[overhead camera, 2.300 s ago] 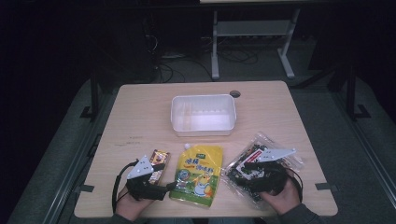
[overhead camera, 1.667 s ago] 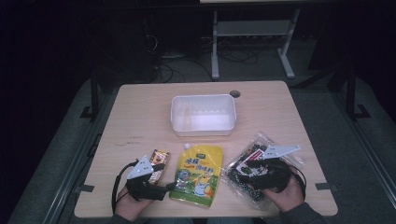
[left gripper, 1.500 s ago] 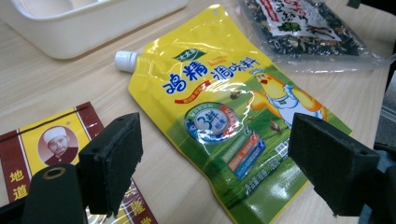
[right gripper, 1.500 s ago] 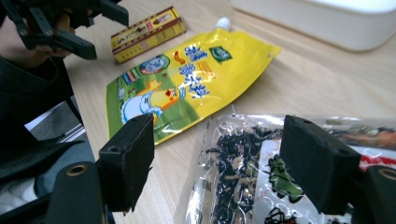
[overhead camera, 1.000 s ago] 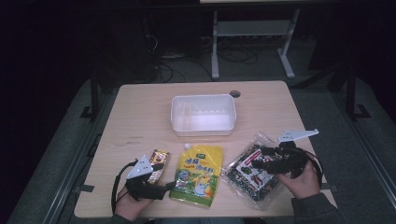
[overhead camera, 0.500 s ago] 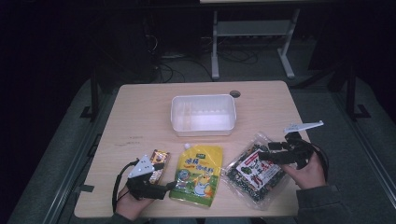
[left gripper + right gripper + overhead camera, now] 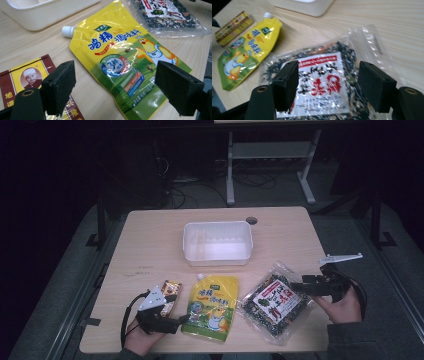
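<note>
A clear bag of dark seaweed [image 7: 274, 301] with a red and white label lies flat at the near right of the table. My right gripper [image 7: 296, 288] points left at the bag's right edge, open; its jaws have just been closing a little. In the right gripper view the bag [image 7: 322, 80] lies between and under the two pads, which stand clear of it, around my right gripper [image 7: 329, 87]. A yellow spouted pouch [image 7: 212, 306] lies at the near middle. My left gripper [image 7: 183, 320] rests open beside its left edge. The pouch [image 7: 117, 62] lies beyond my left gripper [image 7: 115, 92].
A white plastic tub [image 7: 217, 256] stands in the middle of the table, behind the pouch. A small red and yellow packet [image 7: 170, 292] lies by the left gripper. The tabletop has a cable hole [image 7: 251, 220] at the back. Dark floor and a metal stand surround the table.
My right gripper has moved from above the seaweed bag to its right edge, going right and a little away from the near edge. The left hand has stayed put.
</note>
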Tool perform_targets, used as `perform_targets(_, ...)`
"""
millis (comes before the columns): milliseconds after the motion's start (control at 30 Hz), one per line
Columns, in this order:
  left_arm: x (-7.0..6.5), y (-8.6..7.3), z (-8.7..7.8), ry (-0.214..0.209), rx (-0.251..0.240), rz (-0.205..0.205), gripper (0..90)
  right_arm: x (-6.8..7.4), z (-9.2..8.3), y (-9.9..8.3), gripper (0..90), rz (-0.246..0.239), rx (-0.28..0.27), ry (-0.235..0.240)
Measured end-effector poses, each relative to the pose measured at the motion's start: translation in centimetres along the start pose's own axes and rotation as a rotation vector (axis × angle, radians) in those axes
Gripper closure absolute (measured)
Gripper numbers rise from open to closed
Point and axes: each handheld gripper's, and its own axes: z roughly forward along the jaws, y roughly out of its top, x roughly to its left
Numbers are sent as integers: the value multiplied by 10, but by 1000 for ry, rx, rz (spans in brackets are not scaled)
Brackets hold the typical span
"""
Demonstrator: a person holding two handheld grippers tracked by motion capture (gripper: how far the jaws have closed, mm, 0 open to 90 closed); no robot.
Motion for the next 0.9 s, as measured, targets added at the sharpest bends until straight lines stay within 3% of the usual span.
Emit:
perform_targets(400, -1, 0, 0, -3, 3, 8, 168, -27, -9, -20, 388, 74, 38, -130)
perform_targets(900, -3, 1, 3, -15, 15, 8, 168, -57, -26, -40, 421, 173, 37, -195)
